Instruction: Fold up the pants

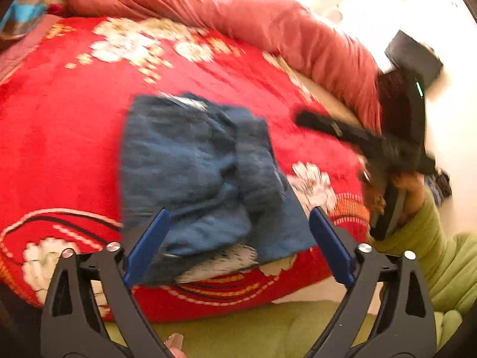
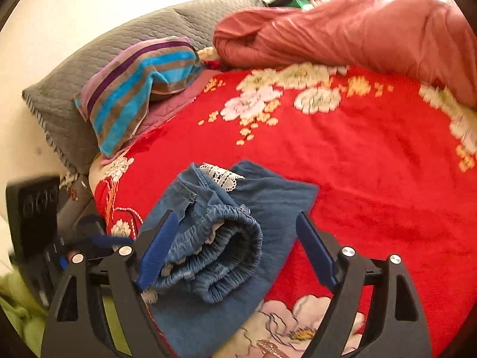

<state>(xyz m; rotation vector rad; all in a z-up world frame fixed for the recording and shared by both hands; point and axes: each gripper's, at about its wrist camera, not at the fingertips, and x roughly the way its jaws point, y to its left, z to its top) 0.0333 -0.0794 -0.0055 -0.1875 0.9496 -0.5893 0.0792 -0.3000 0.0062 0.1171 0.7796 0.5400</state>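
1 folded blue pants (image 2: 226, 238) on the red blanket (image 2: 357, 164); 2 grippers, left gripper (image 1: 238, 244) and right gripper (image 2: 235, 247), above the pants, jaws apart, empty

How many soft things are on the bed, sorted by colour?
Blue: 1, the folded pants
Red: 1, the flowered blanket
Pink: 1, the quilt
Grey: 1, the pillow
Striped: 1, the towel
Total: 5
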